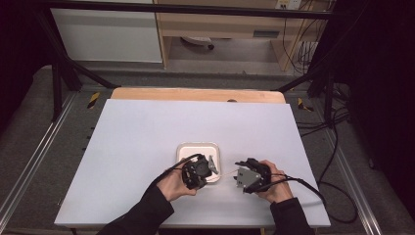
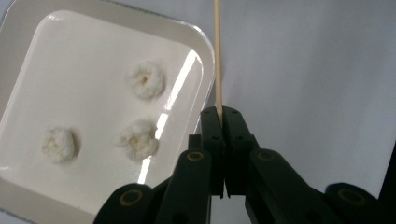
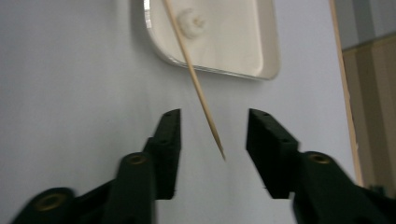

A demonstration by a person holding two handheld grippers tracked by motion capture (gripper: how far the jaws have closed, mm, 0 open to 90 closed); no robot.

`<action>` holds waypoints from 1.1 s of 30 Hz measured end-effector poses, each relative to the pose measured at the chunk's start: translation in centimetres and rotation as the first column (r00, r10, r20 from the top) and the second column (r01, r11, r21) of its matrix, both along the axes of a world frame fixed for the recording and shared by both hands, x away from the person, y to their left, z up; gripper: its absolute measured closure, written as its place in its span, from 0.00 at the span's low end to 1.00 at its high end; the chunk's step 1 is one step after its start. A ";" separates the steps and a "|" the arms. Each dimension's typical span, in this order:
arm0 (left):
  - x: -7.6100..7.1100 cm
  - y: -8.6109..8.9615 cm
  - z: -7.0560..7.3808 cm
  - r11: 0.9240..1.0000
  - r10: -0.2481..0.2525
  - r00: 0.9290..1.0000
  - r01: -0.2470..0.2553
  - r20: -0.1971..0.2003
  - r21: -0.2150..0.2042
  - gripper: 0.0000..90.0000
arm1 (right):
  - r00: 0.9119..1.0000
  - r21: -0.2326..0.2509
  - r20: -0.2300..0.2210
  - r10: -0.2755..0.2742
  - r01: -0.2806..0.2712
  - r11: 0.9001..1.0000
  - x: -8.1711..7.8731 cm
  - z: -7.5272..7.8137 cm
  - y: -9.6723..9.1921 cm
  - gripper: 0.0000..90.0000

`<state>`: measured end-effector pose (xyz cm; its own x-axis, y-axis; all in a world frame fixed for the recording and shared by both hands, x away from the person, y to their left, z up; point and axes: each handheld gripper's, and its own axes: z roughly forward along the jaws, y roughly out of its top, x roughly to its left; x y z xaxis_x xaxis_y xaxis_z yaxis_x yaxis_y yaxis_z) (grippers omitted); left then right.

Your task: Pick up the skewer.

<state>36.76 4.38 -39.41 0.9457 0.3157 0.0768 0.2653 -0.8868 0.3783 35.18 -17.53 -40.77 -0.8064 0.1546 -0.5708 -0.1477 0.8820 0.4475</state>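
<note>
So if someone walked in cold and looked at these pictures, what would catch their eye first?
Probably the thin wooden skewer clamped upright in the shut left gripper, its sharp tip hanging free between the open jaws of the right gripper. Next, the square white plate in the middle of the white table, with three small fluffy white balls spread apart on it.
</note>
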 end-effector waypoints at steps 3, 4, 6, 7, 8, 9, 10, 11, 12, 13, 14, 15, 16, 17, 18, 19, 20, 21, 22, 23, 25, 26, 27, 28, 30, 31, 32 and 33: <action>0.0 1.0 0.0 1.000 0.020 1.000 -0.019 0.006 -0.014 0.98 | 0.995 0.087 -0.063 -0.084 0.089 0.992 0.2 0.1 -0.8 0.44; 0.0 1.3 0.1 0.999 0.028 1.000 -0.028 0.006 -0.021 0.98 | 0.995 0.087 -0.063 -0.084 0.089 0.992 0.2 0.1 -0.8 0.44; 0.0 2.0 0.1 0.999 0.038 0.999 -0.038 0.013 -0.034 0.98 | 0.986 0.137 -0.110 -0.129 0.143 0.980 0.3 0.0 -1.2 0.38; -0.1 2.3 0.2 0.998 0.044 0.999 -0.043 0.018 -0.040 0.98 | 0.981 0.164 -0.125 -0.146 0.166 0.972 0.4 -0.1 -1.3 0.36; -0.2 2.6 0.2 0.998 0.052 0.998 -0.051 0.020 -0.048 0.98 | 0.970 0.198 -0.165 -0.178 0.209 0.958 0.5 -0.3 -1.7 0.32; -0.2 3.0 0.2 0.997 0.060 0.998 -0.059 0.024 -0.059 0.98 | 0.970 0.198 -0.165 -0.178 0.209 0.958 0.5 -0.3 -1.7 0.32; -0.3 3.4 0.2 0.995 0.070 0.997 -0.068 0.026 -0.066 0.98 | 0.964 0.214 -0.183 -0.194 0.232 0.949 0.6 -0.4 -1.8 0.30; -0.3 3.8 0.2 0.994 0.081 0.996 -0.078 0.030 -0.077 0.98 | 0.956 0.228 -0.204 -0.210 0.255 0.940 0.6 -0.6 -2.0 0.29; -0.4 4.2 0.2 0.992 0.093 0.995 -0.090 0.031 -0.091 0.98 | 0.950 0.240 -0.220 -0.224 0.275 0.931 0.7 -0.7 -2.2 0.27; -0.5 4.6 0.1 0.989 0.105 0.994 -0.101 0.035 -0.110 0.98 | 0.941 0.248 -0.239 -0.239 0.297 0.922 0.7 -0.8 -2.3 0.26; -0.5 5.1 0.1 0.986 0.115 0.993 -0.110 0.037 -0.122 0.98 | 0.931 0.250 -0.260 -0.256 0.321 0.914 0.7 -1.0 -2.4 0.24; -0.6 5.5 0.0 0.983 0.128 0.991 -0.122 0.038 -0.134 0.98 | 0.920 0.253 -0.280 -0.273 0.345 0.904 0.8 -1.1 -2.5 0.23; -0.7 6.0 0.0 0.980 0.139 0.989 -0.131 0.043 -0.150 0.98 | 0.905 0.261 -0.311 -0.289 0.374 0.890 0.8 -1.4 -2.8 0.22; -0.8 6.4 -0.1 0.975 0.155 0.987 -0.145 0.047 -0.170 0.98 | 0.905 0.261 -0.311 -0.289 0.374 0.890 0.8 -1.4 -2.8 0.22; -0.9 6.9 -0.1 0.970 0.169 0.984 -0.158 0.047 -0.187 0.98 | 0.898 0.270 -0.325 -0.297 0.389 0.881 0.8 -1.6 -2.9 0.21; -1.0 7.3 -0.1 0.964 0.183 0.982 -0.168 0.053 -0.205 0.98 | 0.889 0.275 -0.341 -0.306 0.406 0.872 0.8 -1.7 -2.9 0.20; -1.1 7.8 -0.2 0.959 0.195 0.979 -0.179 0.055 -0.220 0.98 | 0.879 0.273 -0.357 -0.316 0.422 0.864 0.8 -1.8 -3.0 0.19; -1.2 8.2 -0.3 0.951 0.212 0.976 -0.193 0.055 -0.240 0.98 | 0.870 0.273 -0.370 -0.326 0.437 0.857 0.8 -1.9 -3.0 0.17; -1.4 8.7 -0.3 0.946 0.226 0.972 -0.204 0.059 -0.253 0.98 | 0.863 0.276 -0.379 -0.333 0.449 0.850 0.8 -1.9 -3.0 0.15; -1.5 9.2 -0.4 0.939 0.241 0.968 -0.216 0.063 -0.268 0.98 | 0.855 0.277 -0.392 -0.339 0.461 0.843 0.8 -2.0 -3.0 0.13; -1.8 10.1 -0.6 0.922 0.273 0.960 -0.243 0.060 -0.303 0.98 | 0.844 0.276 -0.409 -0.347 0.477 0.835 0.7 -2.1 -2.9 0.10; -1.9 10.5 -0.7 0.915 0.281 0.958 -0.249 0.060 -0.316 0.98 | 0.839 0.277 -0.420 -0.346 0.482 0.831 0.7 -2.1 -2.9 0.09; -2.0 10.9 -0.8 0.908 0.294 0.954 -0.259 0.062 -0.330 0.98 | 0.837 0.284 -0.429 -0.341 0.483 0.828 0.7 -2.1 -2.8 0.08; -2.2 11.3 -1.0 0.902 0.304 0.951 -0.266 0.061 -0.340 0.98 | 0.833 0.291 -0.438 -0.338 0.487 0.823 0.7 -2.1 -2.7 0.07; -2.5 12.0 -1.3 0.885 0.328 0.943 -0.285 0.058 -0.367 0.98 | 0.823 0.306 -0.456 -0.337 0.501 0.810 0.8 -2.1 -2.6 0.05; -2.5 12.3 -1.4 0.879 0.337 0.940 -0.292 0.058 -0.376 0.98 | 0.821 0.313 -0.460 -0.339 0.507 0.804 0.8 -2.0 -2.6 0.05; -2.6 12.6 -1.5 0.872 0.347 0.936 -0.299 0.057 -0.387 0.98 | 0.819 0.322 -0.464 -0.337 0.510 0.798 0.8 -2.0 -2.5 0.05; -2.7 12.9 -1.6 0.866 0.355 0.933 -0.306 0.054 -0.395 0.98 | 0.818 0.331 -0.468 -0.334 0.513 0.792 0.9 -1.9 -2.4 0.04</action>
